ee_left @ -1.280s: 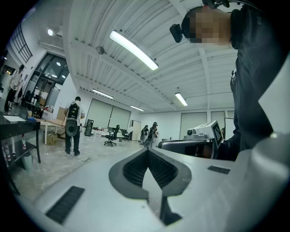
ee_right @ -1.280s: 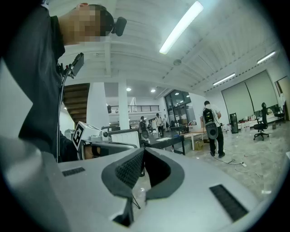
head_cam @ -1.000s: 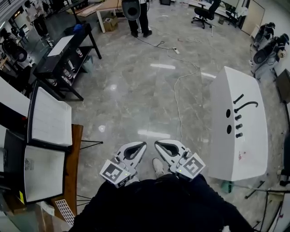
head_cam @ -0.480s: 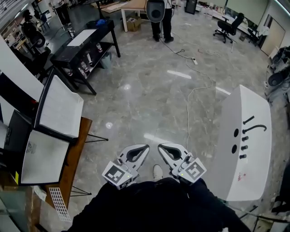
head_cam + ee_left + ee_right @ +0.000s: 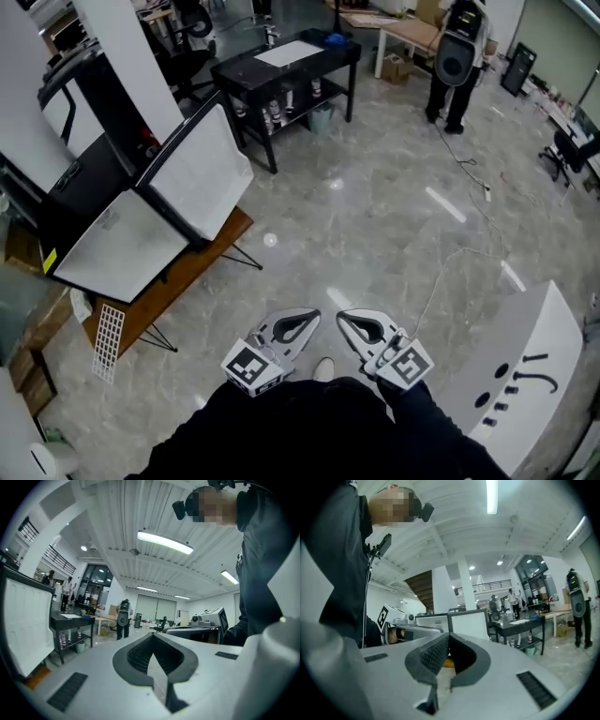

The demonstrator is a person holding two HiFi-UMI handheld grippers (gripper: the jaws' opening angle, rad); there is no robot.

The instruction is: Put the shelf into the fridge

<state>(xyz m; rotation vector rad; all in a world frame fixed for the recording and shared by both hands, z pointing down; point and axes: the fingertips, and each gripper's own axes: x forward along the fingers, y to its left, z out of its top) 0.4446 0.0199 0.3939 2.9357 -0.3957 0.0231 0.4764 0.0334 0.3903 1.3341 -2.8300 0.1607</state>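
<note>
Both grippers are held close to the person's dark-clothed body, above the grey marble floor. My left gripper (image 5: 309, 319) is shut with nothing in it, its pads meeting in the left gripper view (image 5: 152, 638). Beside it my right gripper (image 5: 345, 319) is also shut and empty, pads together in the right gripper view (image 5: 447, 638). Two flat white panels in black frames (image 5: 117, 248) (image 5: 199, 173) lean at the left on a low wooden stand (image 5: 183, 277). I cannot tell whether either panel is the shelf. No fridge is plainly recognisable.
A long white cabinet-like body (image 5: 511, 375) with black knobs lies at the lower right. A black two-level table (image 5: 281, 66) stands at the back, a white pillar (image 5: 127, 56) beside it. A person (image 5: 455, 56) stands far off. A cable (image 5: 450, 267) runs across the floor. A white grille (image 5: 108, 339) leans at the lower left.
The head view has swung left: the framed panels and the black table moved toward the middle, the white cabinet slid to the lower right. Both grippers stay shut by the body.
</note>
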